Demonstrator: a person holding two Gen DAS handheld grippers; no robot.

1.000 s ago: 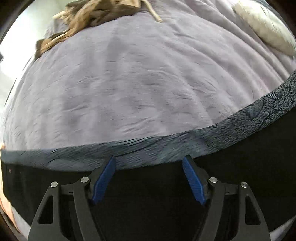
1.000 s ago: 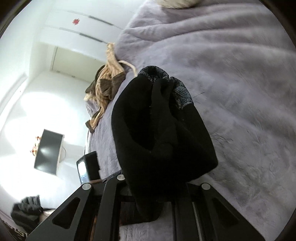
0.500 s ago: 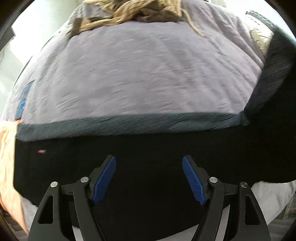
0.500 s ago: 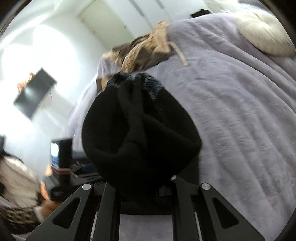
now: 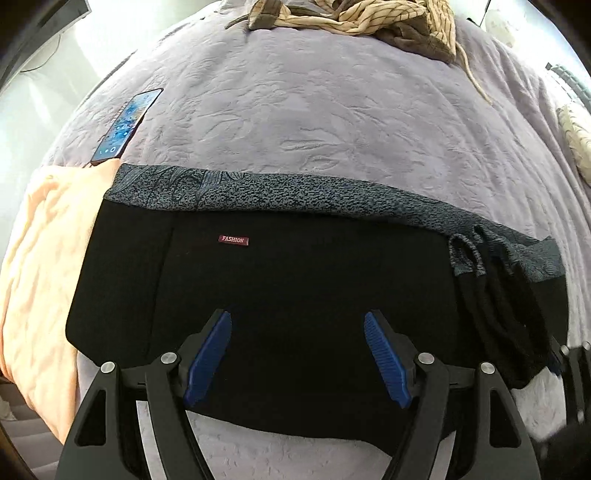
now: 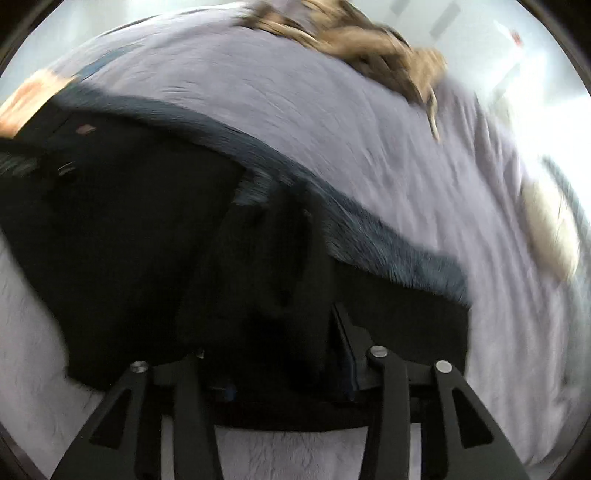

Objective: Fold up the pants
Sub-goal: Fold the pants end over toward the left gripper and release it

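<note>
The black pants (image 5: 295, 280) lie across the lilac bedspread (image 5: 295, 110), with a grey-blue patterned waistband along the far edge and a small red "FASHION" label. My left gripper (image 5: 297, 354) is open just above the near part of the pants, holding nothing. In the blurred right wrist view the pants (image 6: 147, 221) fill the lower left. A bunched fold of them sits between the fingers of my right gripper (image 6: 273, 354), which looks shut on it. The right gripper also shows at the right edge of the left wrist view (image 5: 570, 373).
A phone (image 5: 123, 123) lies on the bedspread at the far left. A peach cloth (image 5: 40, 266) lies left of the pants. A tan and brown garment pile (image 5: 369, 18) sits at the far edge. A cream pillow (image 5: 576, 136) is at the right.
My right gripper has brought the bunched end of the pants down onto the bed. The left gripper has pulled back and risen, so more of the flat pants shows.
</note>
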